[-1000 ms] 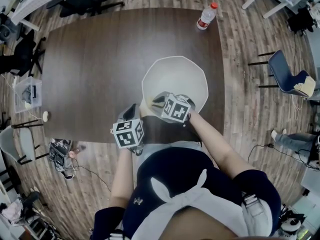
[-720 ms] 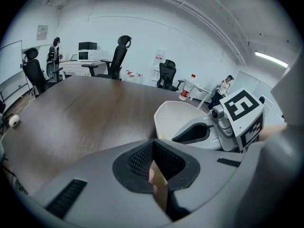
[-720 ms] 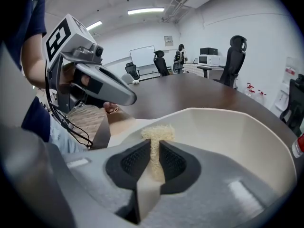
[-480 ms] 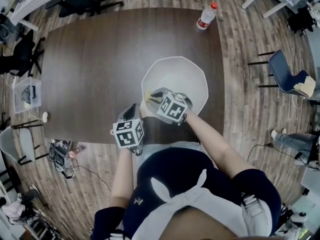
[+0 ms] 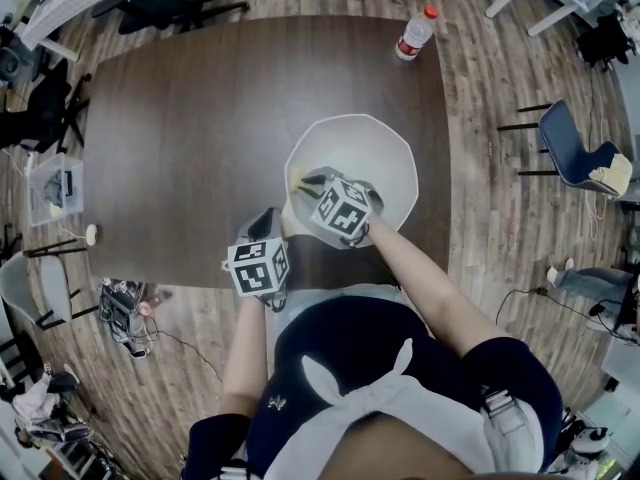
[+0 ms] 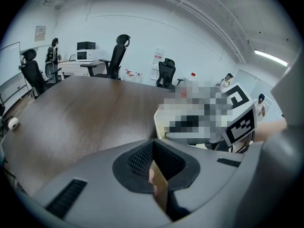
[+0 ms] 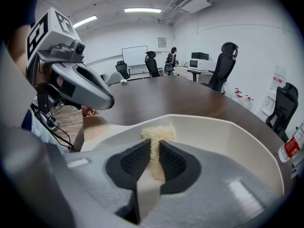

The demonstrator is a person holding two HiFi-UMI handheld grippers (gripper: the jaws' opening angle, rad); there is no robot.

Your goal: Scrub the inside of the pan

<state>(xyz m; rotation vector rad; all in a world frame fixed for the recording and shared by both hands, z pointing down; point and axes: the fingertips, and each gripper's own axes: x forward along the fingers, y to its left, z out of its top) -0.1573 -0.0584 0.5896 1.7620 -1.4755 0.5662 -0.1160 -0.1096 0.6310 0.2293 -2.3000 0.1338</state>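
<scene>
A white pan (image 5: 378, 148) with angled sides rests near the front edge of the dark table (image 5: 200, 128). My right gripper (image 5: 306, 184) reaches into its near left part, shut on a pale yellow scrub sponge (image 7: 157, 133) that touches the pan's inside wall (image 7: 228, 141). The sponge (image 5: 297, 181) shows as a small yellow spot in the head view. My left gripper (image 5: 269, 222) sits at the pan's near left side, shut on its tan handle (image 6: 159, 184). In the right gripper view the left gripper (image 7: 78, 87) shows to the left over that handle (image 7: 95, 123).
A plastic bottle with a red cap (image 5: 414, 32) lies at the table's far right corner. Office chairs (image 5: 575, 153) stand around the table on the wooden floor. The person stands against the table's near edge (image 5: 330, 280).
The right gripper has slid a little to the left inside the pan with the sponge and turned slightly. The left gripper and the pan have stayed in place.
</scene>
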